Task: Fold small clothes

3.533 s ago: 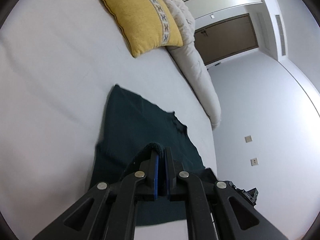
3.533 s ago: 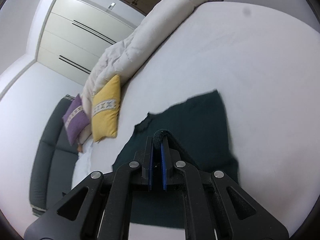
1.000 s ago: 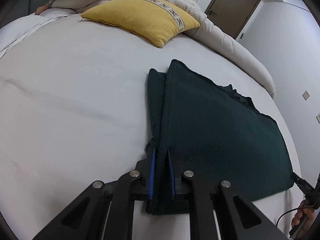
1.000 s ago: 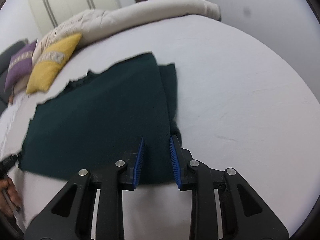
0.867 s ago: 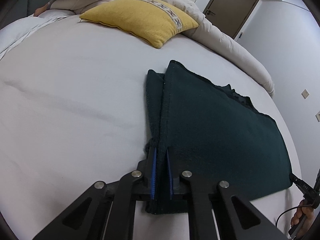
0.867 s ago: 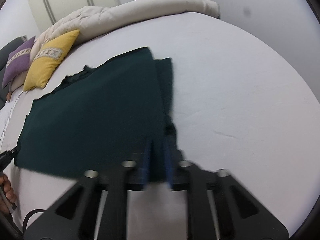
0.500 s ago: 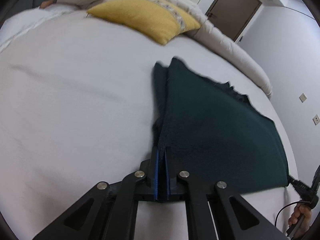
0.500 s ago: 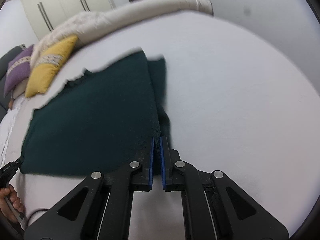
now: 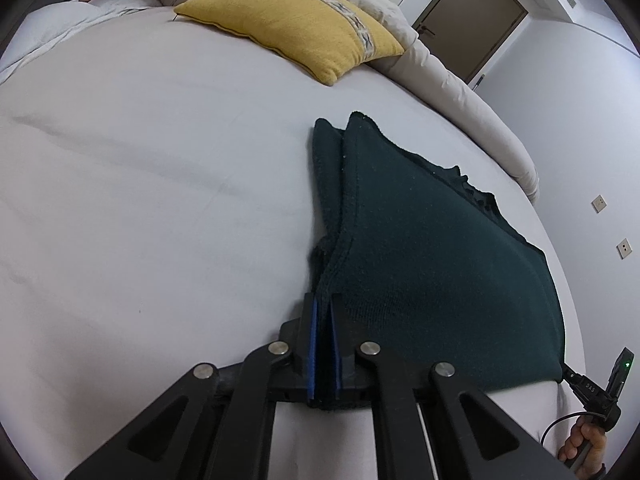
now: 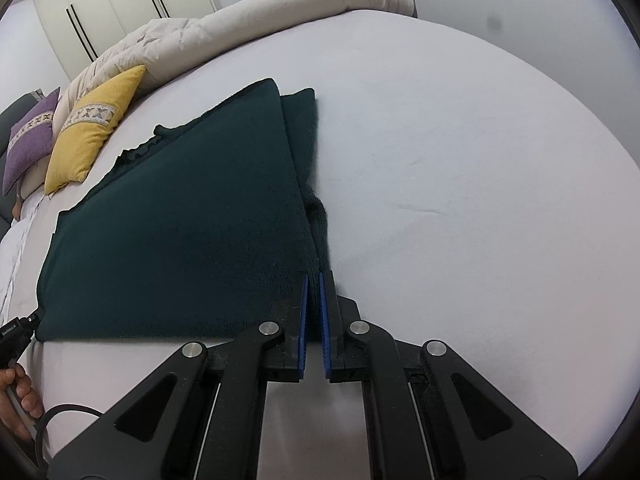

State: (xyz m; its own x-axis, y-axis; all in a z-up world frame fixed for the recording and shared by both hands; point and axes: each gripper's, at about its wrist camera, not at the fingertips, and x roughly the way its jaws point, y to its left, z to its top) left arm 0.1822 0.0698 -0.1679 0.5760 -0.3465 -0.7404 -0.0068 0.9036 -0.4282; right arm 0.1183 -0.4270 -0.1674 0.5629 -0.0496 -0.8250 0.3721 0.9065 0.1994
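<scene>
A dark green knitted garment (image 9: 432,264) lies folded on the white bed sheet (image 9: 160,208), with a narrower layer showing under its side edge. My left gripper (image 9: 323,300) is shut on the near left corner of the garment, its blue pads pinching the fabric. In the right wrist view the same garment (image 10: 180,220) spreads to the left. My right gripper (image 10: 313,280) is shut on its near right corner, the fabric squeezed between the blue pads. Both corners sit low, at the sheet.
A yellow cushion (image 9: 296,28) and a purple cushion (image 10: 28,140) lie at the far side of the bed beside a rolled beige duvet (image 10: 260,20). A person's hand (image 9: 584,444) holds the other gripper's handle at the near edge. Wardrobe doors and a brown door stand behind.
Both grippers came down from a raised hold and the garment now lies flat. The right gripper's jaws, apart a second ago, have shut on the right corner; the left narrowed onto its corner.
</scene>
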